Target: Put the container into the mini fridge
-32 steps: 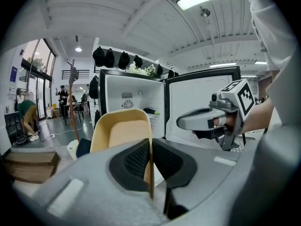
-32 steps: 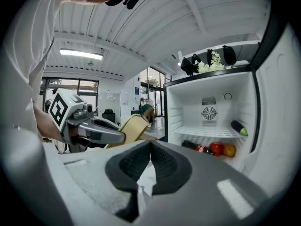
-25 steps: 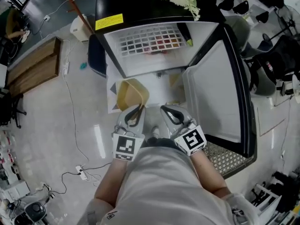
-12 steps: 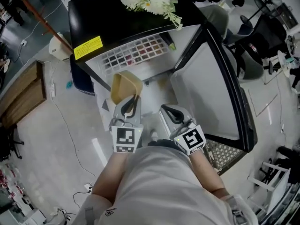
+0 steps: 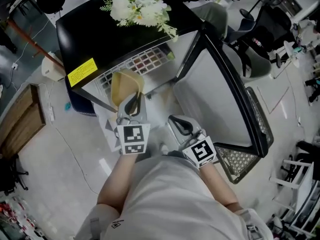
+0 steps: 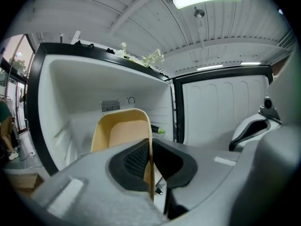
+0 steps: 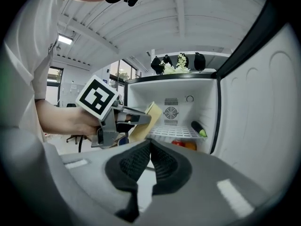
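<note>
The tan container (image 5: 125, 84) is an empty open-topped tub, held tilted with my left gripper (image 5: 131, 105) shut on its near wall. The left gripper view shows that thin wall pinched between the pads, with the container (image 6: 123, 131) right in front of the mini fridge's (image 5: 120, 31) open white cavity (image 6: 94, 100). My right gripper (image 5: 182, 126) hangs back by my body, shut with nothing in it; its pads (image 7: 141, 160) meet. From the right gripper view, the left gripper (image 7: 123, 117) and container (image 7: 151, 113) are at the fridge mouth.
The fridge door (image 5: 215, 96) stands wide open on the right. A wire shelf (image 7: 173, 132) carries a dark green-tipped vegetable (image 7: 198, 127); red and orange items (image 7: 184, 145) lie below. White flowers (image 5: 140, 9) sit on the fridge's black top. Cables and a wooden board (image 5: 20, 126) lie on the floor, left.
My left gripper has carried the container forward to the fridge opening. The right gripper has stayed close to my body, turning slightly.
</note>
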Demonstrator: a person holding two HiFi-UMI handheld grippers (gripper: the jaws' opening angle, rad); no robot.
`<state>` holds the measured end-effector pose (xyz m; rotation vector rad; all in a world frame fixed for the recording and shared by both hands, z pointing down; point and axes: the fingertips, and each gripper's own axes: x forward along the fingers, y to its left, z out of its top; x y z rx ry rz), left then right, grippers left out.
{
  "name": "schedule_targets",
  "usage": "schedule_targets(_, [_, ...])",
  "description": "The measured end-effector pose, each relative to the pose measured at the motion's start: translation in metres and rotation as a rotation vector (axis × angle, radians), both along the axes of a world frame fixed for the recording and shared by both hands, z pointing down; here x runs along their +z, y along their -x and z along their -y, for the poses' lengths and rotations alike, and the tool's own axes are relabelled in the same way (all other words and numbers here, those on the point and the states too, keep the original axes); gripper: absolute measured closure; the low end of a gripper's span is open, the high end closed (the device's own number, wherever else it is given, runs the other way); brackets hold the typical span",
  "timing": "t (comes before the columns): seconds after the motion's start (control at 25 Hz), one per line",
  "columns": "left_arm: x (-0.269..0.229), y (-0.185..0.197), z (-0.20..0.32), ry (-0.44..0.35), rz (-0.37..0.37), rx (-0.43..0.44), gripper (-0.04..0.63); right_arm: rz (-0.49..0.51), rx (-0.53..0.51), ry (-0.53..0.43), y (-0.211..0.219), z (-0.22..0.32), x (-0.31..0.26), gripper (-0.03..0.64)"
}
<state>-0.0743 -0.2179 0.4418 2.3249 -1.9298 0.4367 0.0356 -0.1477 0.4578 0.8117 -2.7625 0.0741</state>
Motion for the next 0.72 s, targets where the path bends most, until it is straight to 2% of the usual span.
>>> schedule_targets(0.72, [-0.001,0.028,0.069,0.010,0.045,-0.053,0.571,-0.014,0.086,-0.021,-0.014,0.018,-0.005,0.612])
